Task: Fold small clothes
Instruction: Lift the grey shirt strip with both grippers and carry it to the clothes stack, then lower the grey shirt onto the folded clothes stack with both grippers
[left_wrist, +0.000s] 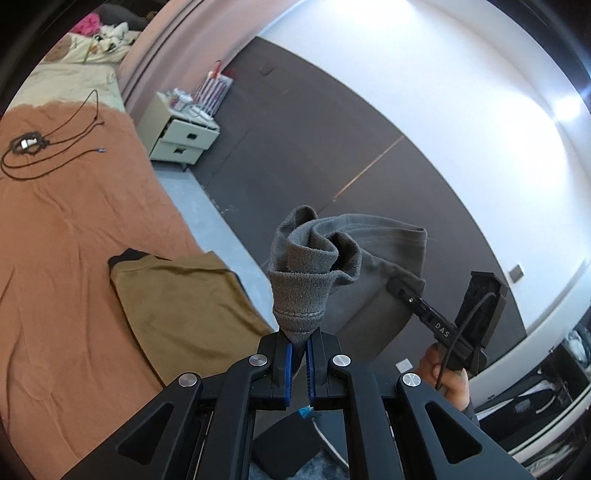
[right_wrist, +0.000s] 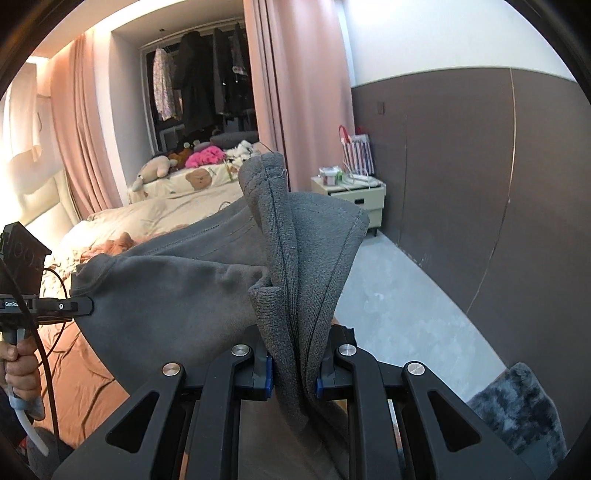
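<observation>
Both tools clamped on grey garment, held in air

L tool (left_wrist: 299, 354) & R tool (right_wrist: 294, 373) each pinch a bunched edge of the grey garment (right_wrist: 166, 291), stretched betw. them above the bed (left_wrist: 74, 229), prob. to spread it flat for folding.
</observation>
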